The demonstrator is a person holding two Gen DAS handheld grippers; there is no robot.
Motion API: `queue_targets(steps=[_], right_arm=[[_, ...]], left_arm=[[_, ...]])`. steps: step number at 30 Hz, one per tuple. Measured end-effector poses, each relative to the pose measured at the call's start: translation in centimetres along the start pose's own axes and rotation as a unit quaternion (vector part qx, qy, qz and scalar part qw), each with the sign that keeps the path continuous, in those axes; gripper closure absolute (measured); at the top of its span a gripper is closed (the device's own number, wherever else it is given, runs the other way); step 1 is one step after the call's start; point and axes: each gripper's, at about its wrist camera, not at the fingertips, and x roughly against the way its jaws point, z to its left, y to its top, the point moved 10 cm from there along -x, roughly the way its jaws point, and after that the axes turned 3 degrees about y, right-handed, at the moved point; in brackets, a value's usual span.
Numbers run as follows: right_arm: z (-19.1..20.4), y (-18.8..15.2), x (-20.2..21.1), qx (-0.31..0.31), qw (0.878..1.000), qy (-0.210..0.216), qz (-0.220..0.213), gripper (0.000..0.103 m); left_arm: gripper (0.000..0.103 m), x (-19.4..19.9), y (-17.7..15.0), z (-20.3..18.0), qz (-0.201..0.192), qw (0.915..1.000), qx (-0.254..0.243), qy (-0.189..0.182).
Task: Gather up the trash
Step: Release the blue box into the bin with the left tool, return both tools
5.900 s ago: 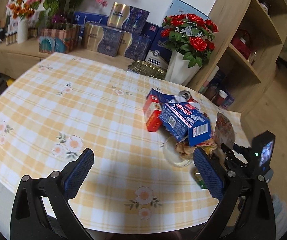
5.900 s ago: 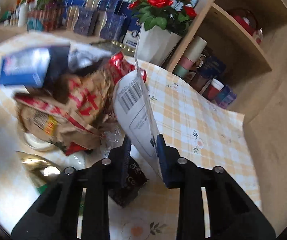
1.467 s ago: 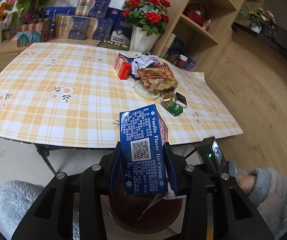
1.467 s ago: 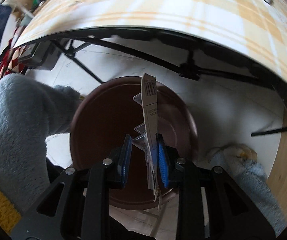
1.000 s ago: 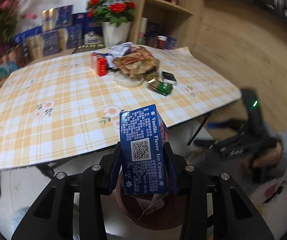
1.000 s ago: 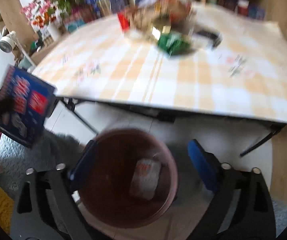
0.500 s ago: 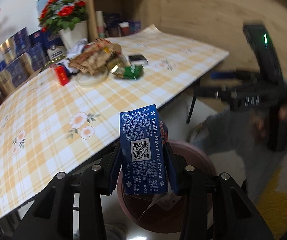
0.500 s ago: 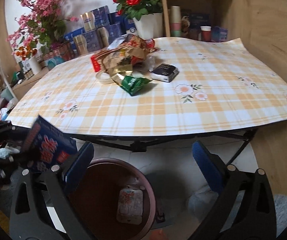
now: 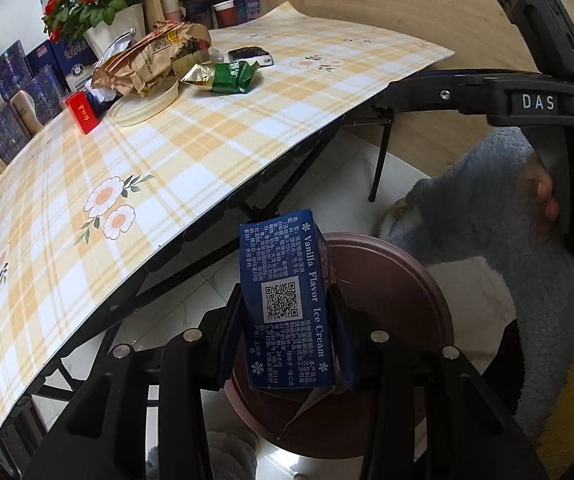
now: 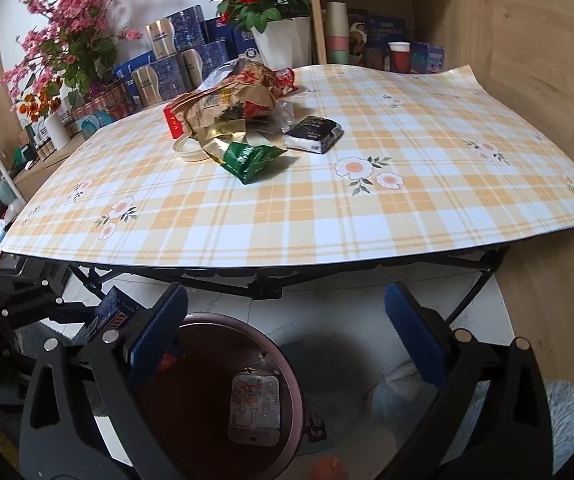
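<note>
My left gripper [image 9: 285,320] is shut on a blue Vanilla Flavor Ice Cream box [image 9: 287,304] and holds it over the brown round bin [image 9: 399,280] on the floor beside the table. The box also shows in the right wrist view [image 10: 113,312]. My right gripper [image 10: 287,332] is open and empty above the bin [image 10: 287,360], where a flat white package [image 10: 253,408] lies. Trash remains piled on the table: a brown paper bag [image 10: 227,104], a green wrapper [image 10: 251,158], a black packet [image 10: 315,132], a red box [image 10: 171,122] and a white lid [image 10: 185,146].
The checked tablecloth [image 10: 327,208] overhangs a black folding frame [image 10: 263,280]. A white vase of red roses [image 10: 275,40], blue gift boxes [image 10: 175,64] and wooden shelves [image 10: 367,20] stand behind. The right gripper body [image 9: 527,104] and a grey-sleeved hand appear in the left view.
My right gripper let the flat package fall into the bin, opened, and rose to face the table. My left gripper carried the blue box from the table to above the bin.
</note>
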Motion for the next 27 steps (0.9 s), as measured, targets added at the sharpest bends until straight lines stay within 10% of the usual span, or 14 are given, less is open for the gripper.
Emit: queue_targets(steps=[12,27], right_arm=[[-0.3,0.2,0.2,-0.008,1.0,0.002,-0.005,0.006],[-0.5,0.4,-0.1,-0.016,1.0,0.001,-0.009,0.006]], left_arm=[[0.024,2.5,1.4,0.6,-0.057,0.9974,0.002,0.044],[0.014,6.7,2.2,8.1,-0.131,0.9729,0.154,0.113]])
